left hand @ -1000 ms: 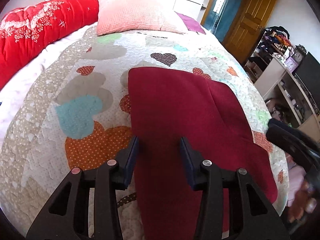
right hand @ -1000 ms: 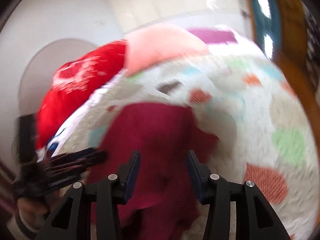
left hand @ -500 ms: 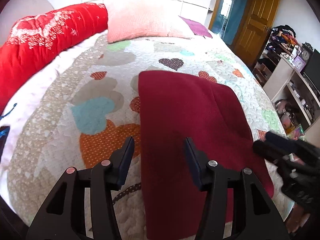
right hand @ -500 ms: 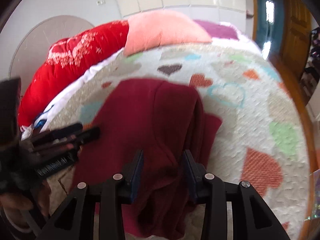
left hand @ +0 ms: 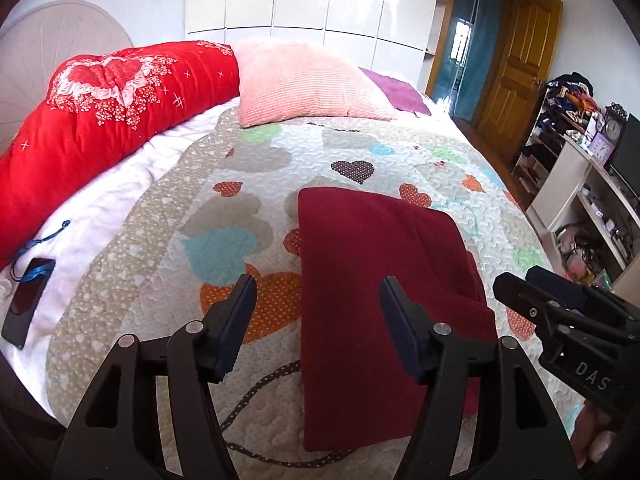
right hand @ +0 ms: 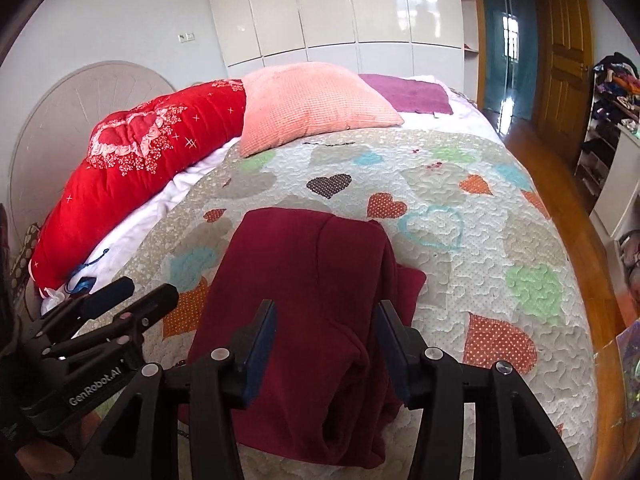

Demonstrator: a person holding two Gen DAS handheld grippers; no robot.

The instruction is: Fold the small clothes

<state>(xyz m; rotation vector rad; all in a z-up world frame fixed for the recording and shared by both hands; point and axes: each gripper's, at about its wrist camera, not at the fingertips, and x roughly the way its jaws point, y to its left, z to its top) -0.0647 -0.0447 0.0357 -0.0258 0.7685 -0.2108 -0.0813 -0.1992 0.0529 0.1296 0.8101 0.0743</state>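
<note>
Your left tongs (left hand: pixel 316 312) are spreading, nothing pinched: the blue pads (left hand: pixel 400 332) sit above the garment (left hand: pixel 380 280), one pad over the quilt (left hand: pixel 240 200), one over the cloth. Your right tongs (right hand: pixel 326 344) are also opening, empty, hanging over the garment's near right side, no pad pressing on fabric. The garment, dark red, lies on the bed's quilt near your edge, folded lengthwise into a long strip. Its left edge is straight and clean, likely the fold line. The right side is lumpier: a layer sticks out at the right (right hand: pixel 408 284), so that flap was probably tucked over loosely. Judging by the shape, one fold is done and a crosswise fold remains. Both tongs over the near end suits grabbing that hem to bring it toward the pillow (left hand: pixel 308 84). Risk: the loose right layer slipping out when lifted.
</note>
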